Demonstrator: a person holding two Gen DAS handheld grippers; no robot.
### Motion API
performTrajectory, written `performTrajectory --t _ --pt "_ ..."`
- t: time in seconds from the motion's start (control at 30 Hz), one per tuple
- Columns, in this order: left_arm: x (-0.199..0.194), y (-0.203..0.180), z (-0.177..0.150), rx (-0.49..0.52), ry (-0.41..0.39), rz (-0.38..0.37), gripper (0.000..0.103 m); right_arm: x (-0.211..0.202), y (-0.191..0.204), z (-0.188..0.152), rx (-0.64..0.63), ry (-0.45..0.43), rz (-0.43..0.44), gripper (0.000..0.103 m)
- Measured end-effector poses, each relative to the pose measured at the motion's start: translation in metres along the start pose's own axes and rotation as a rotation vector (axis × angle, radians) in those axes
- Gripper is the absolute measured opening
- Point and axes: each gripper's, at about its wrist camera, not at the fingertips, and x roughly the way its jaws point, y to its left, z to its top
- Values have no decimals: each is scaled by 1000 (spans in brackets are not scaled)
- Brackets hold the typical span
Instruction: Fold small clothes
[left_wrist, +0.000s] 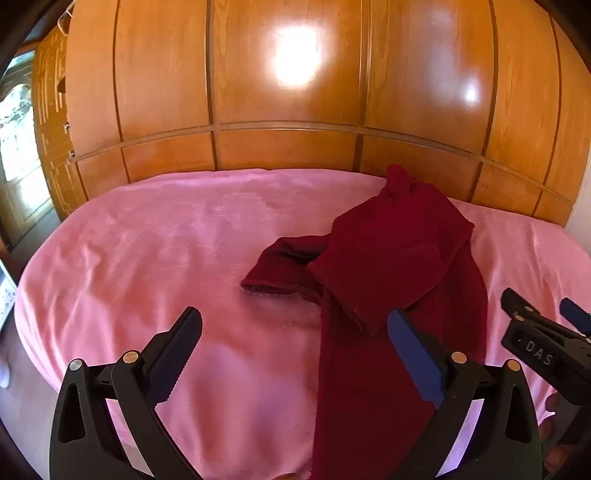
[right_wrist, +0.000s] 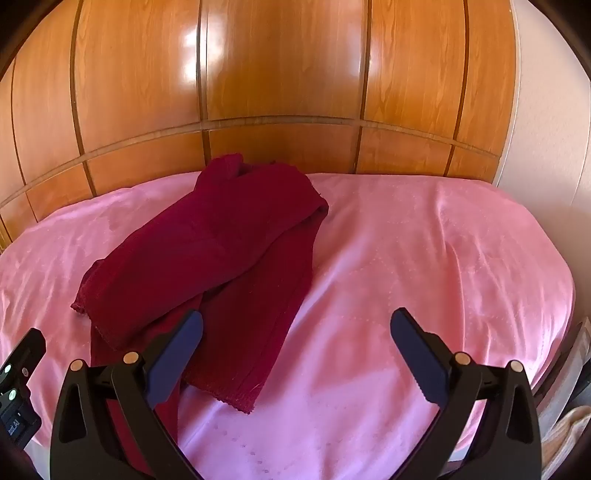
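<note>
A dark red garment (left_wrist: 391, 266) lies loosely folded on the pink bedspread (left_wrist: 155, 258), with one long part running down to the near edge. In the right wrist view the dark red garment (right_wrist: 207, 251) lies left of centre. My left gripper (left_wrist: 295, 332) is open and empty, hovering over the spread just left of the garment's long part. My right gripper (right_wrist: 295, 332) is open and empty, its left finger (right_wrist: 177, 354) over the garment's near hem. The right gripper also shows at the right edge of the left wrist view (left_wrist: 546, 343).
A glossy wooden wardrobe (left_wrist: 288, 92) stands right behind the bed. A window (left_wrist: 14, 122) is at far left. The pink bedspread (right_wrist: 443, 258) extends to the right, with a pale wall (right_wrist: 546, 110) beyond it.
</note>
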Motion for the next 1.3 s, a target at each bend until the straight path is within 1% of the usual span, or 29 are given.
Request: performTrajectory --t 0.1,0.17,0.27,0.3,0.43,0.53,0.7,1.3 --pt "3 2 -2 -29 18 -4 100 3 0 -2 1 19 10 101" --pt "5 1 -4 -27 24 4 100 6 0 -3 -1 34 20 101" --pt "7 -4 -6 -4 28 68 100 13 -3 -4 7 54 33 101" --pt "14 -7 -3 15 41 20 100 16 1 -5 -5 30 3 101" --pt "17 -3 -4 6 43 25 100 19 -4 -7 13 45 28 101" --pt "20 -3 -4 6 52 22 100 18 -7 -2 24 56 46 101" --pt "17 2 -12 14 42 12 100 17 -8 -3 25 53 61 101" --pt "14 -4 -13 17 48 -17 100 9 -10 1 43 37 92 101"
